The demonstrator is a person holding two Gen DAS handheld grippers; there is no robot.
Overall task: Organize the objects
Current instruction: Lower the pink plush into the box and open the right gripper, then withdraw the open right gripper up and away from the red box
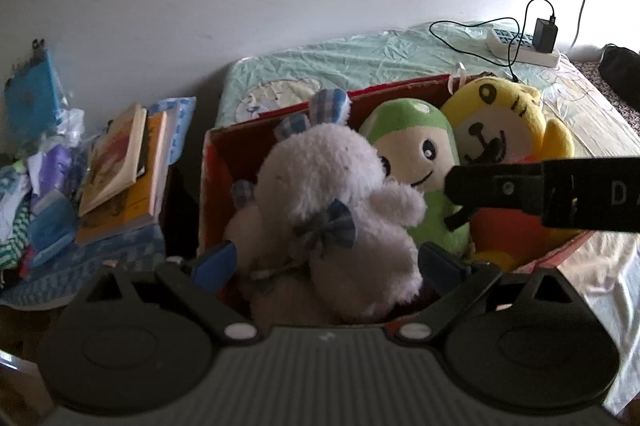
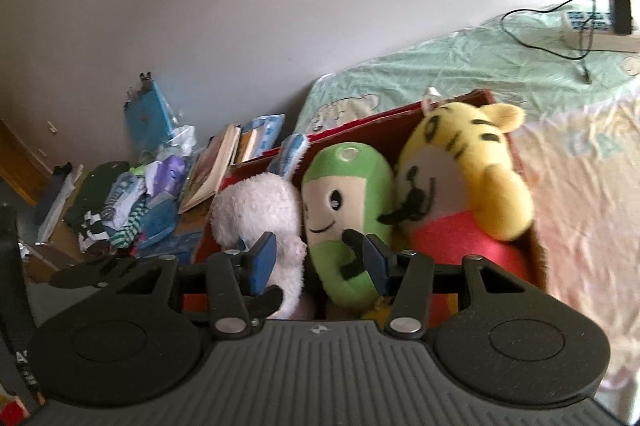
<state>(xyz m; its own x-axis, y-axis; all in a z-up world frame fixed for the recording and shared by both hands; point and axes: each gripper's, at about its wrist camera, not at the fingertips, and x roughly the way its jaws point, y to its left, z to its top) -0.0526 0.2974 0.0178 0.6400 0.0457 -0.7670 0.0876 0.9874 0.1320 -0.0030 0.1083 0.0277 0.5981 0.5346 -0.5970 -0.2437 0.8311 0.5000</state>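
A red cardboard box [image 1: 212,162] [image 2: 532,238] on the bed holds three plush toys: a white bunny [image 1: 332,194] [image 2: 256,206], a green doll [image 1: 416,162] [image 2: 348,202] and a yellow tiger [image 1: 500,122] [image 2: 460,170]. My left gripper [image 1: 326,260] is open, its blue pads either side of the bunny's lower body. My right gripper [image 2: 320,260] is open in front of the green doll, its pads apart from it. The right gripper also shows from the side in the left wrist view [image 1: 540,192], across the tiger.
Left of the box, a stack of books [image 1: 124,162] [image 2: 216,166] and a heap of clothes and bags [image 1: 28,186] [image 2: 132,202] lie by the wall. A power strip with charger and cable [image 1: 528,42] [image 2: 600,22] lies on the green sheet behind.
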